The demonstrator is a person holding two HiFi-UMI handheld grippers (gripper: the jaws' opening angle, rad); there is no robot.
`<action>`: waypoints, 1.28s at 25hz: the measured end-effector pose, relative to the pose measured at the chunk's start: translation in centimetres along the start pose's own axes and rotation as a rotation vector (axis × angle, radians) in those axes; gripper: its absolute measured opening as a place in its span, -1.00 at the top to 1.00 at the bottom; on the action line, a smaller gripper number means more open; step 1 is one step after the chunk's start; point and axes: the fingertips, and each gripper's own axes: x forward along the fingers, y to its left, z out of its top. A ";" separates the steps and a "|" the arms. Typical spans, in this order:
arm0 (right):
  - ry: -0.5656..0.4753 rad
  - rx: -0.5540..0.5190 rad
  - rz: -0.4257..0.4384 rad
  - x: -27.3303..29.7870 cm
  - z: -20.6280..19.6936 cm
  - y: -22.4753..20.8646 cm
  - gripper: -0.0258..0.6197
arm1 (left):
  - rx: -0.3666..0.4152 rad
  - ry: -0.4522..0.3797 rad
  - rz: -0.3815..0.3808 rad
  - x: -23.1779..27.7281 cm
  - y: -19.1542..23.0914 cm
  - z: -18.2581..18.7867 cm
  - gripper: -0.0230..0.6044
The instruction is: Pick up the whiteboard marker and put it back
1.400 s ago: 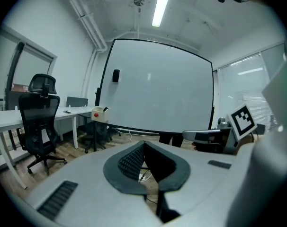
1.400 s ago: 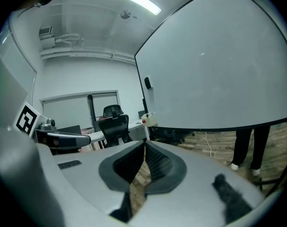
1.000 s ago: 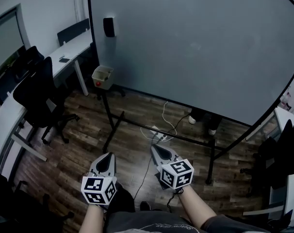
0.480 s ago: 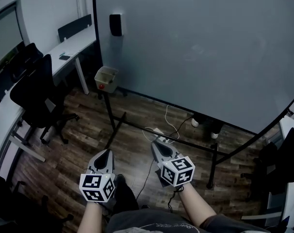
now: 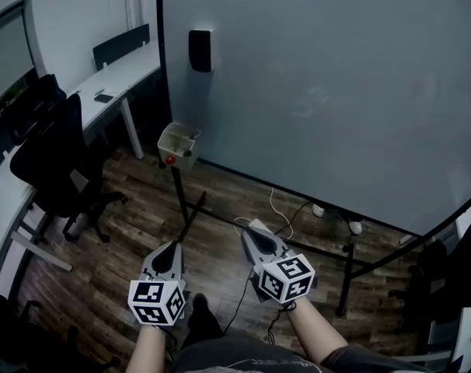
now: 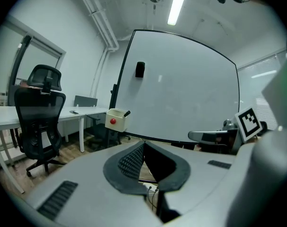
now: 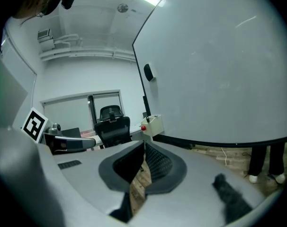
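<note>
While I hold both grippers low over the wooden floor point(image 5: 119, 231), the left gripper point(image 5: 174, 247) and the right gripper point(image 5: 247, 236) each have their jaws clenched together with nothing between them. The whiteboard marker point(image 6: 127, 113) pokes up at a tilt from the beige holder box point(image 5: 178, 144) with a red knob. That box sits at the lower left corner of the whiteboard point(image 5: 336, 76), well apart from both grippers.

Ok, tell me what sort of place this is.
Most likely an office or meeting room. A big whiteboard stands on a wheeled frame, a long white desk runs along the wall, and a black office chair sits on the wood-look floor.
</note>
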 end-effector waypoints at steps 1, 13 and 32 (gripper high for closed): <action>0.005 -0.005 0.001 1.0 0.2 -0.2 0.84 | -0.001 -0.001 0.000 0.7 0.6 0.4 0.88; -0.047 -0.005 0.021 10.4 4.6 -0.5 0.84 | 0.013 -0.011 -0.020 7.3 6.6 5.2 0.88; -0.035 -0.060 0.015 21.6 6.5 -0.2 0.56 | 0.035 0.009 -0.094 14.2 13.4 7.9 0.88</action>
